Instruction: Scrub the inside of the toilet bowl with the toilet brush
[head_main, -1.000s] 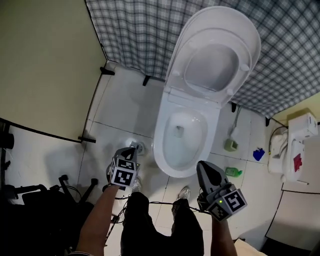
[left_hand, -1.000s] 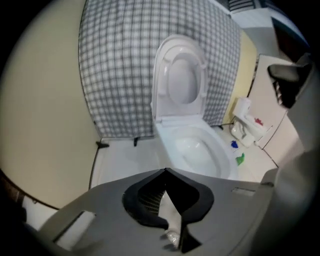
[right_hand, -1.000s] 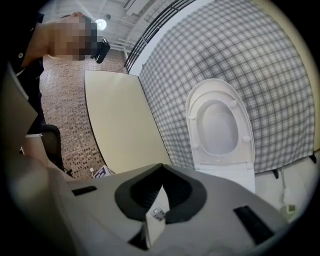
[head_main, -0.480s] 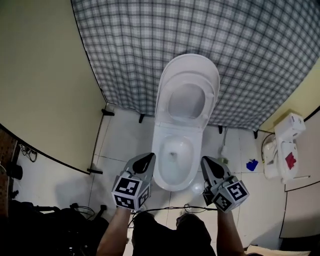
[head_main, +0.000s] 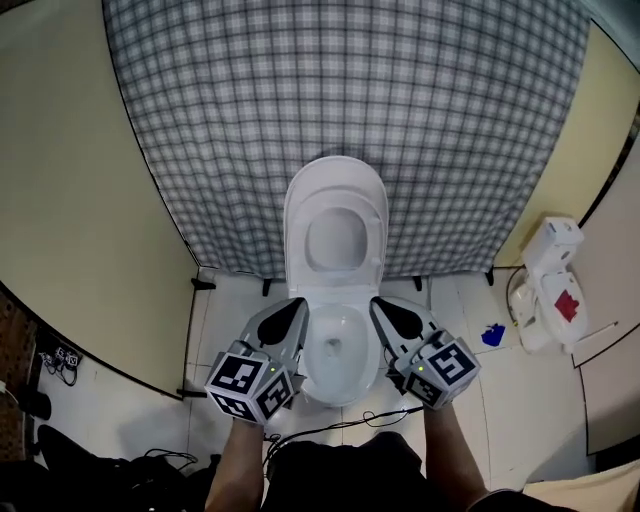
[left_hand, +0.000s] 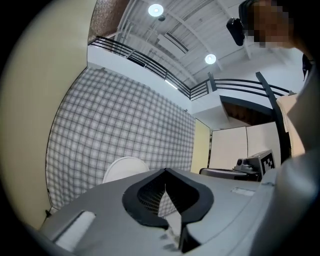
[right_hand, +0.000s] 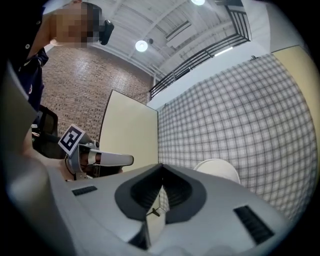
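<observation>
The left gripper and right gripper hide the toilet bowl's side rims.

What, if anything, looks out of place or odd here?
The left claw and right claw are both shut on nothing, either side of the toilet bowl, which is odd for a scrubbing task. A small blue item lies loose on the floor to its right.

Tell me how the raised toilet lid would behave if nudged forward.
The toilet lid looks like glossy moulded plastic, so it is probably rigid and slippery. It stands upright, presumably hinged at the bowl, so a nudge would likely swing it down, perhaps slamming.
</observation>
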